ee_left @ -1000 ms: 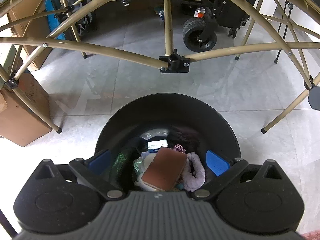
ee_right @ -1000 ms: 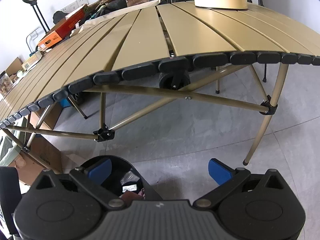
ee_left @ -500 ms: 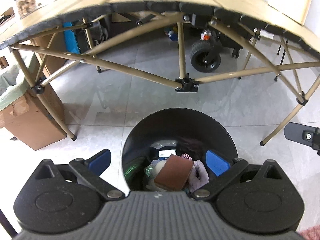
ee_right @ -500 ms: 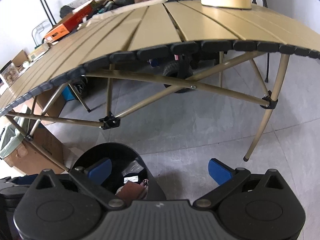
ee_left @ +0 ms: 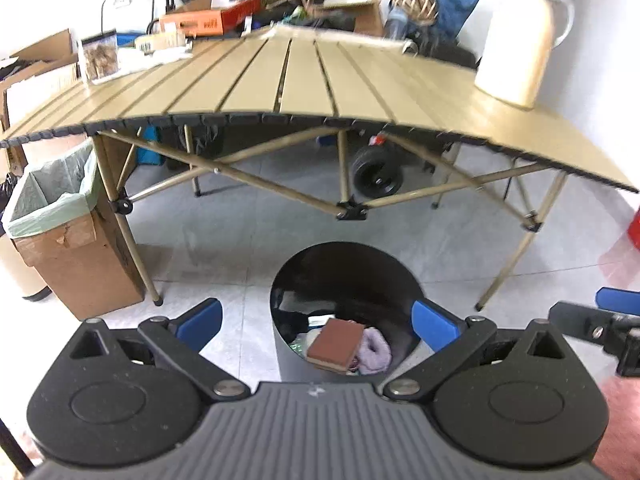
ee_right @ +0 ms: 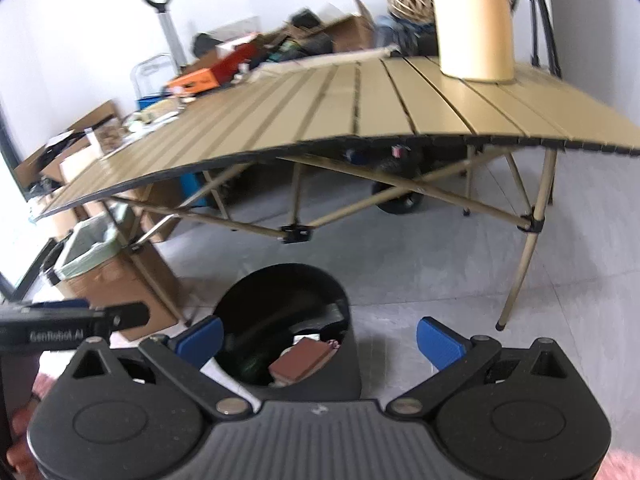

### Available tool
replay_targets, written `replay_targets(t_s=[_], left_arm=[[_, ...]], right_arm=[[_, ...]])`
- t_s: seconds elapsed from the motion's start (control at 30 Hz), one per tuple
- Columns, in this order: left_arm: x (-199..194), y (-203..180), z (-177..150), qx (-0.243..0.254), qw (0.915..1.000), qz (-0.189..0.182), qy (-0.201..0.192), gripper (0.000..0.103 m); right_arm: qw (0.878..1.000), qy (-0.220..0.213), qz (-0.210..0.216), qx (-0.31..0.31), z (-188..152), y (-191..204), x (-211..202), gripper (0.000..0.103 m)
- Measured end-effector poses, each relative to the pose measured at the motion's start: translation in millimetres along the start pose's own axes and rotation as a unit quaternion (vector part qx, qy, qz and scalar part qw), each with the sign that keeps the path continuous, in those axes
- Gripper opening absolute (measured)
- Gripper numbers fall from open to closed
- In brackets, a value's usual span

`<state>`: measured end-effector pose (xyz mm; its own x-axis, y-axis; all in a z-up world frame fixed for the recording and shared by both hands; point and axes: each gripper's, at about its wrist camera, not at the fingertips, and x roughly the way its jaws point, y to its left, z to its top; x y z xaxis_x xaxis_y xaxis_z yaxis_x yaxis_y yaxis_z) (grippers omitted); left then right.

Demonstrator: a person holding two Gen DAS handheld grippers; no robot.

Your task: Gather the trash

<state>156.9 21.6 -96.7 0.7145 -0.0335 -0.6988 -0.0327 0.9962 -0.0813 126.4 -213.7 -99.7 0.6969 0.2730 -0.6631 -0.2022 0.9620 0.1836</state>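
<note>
Half-hidden trash (ee_left: 334,346), black bin (ee_left: 400,276), blurred table (ee_left: 320,80)

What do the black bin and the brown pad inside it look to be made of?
Black bin: probably smooth plastic, with a glossy, reflective inner wall. Brown pad: likely a scouring sponge, with a matte rough brown face and a paler layer at its edge; uncertain.

One bin (ee_left: 280,360), one table (ee_left: 304,84), two tools (ee_left: 316,320).

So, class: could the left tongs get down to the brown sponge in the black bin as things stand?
Probably yes: the left tongs are open above the black bin, whose mouth is uncovered, and the brown sponge lies on top.
</note>
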Motion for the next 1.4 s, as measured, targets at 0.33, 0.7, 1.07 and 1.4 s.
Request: replay_targets(t_s=[0.33,0.7,1.07,1.4], left_arm=[[-81,-4,-28,0.011,0.9983,-0.027,-0.051,0.103],[-128,4,-50,0.007,0.9969,-0.027,-0.074,0.103],[-144,8,-53,0.005,0.9958,-0.024,-0.088,0.103],[-146,7,-53,0.007,0.9955,-0.023,-0.092,0.103]], right_arm=[[1.0,0.0,0.009,-0.02,-23,39,-72,0.103],[0.999,-0.014,-0.014,-0.04,-30,58,-111,0.103],[0.998,-0.026,-0.014,-0.051,-31,69,-124,0.103],[0.998,-0.029,-0.013,-0.051,-30,68,-125,0.103]])
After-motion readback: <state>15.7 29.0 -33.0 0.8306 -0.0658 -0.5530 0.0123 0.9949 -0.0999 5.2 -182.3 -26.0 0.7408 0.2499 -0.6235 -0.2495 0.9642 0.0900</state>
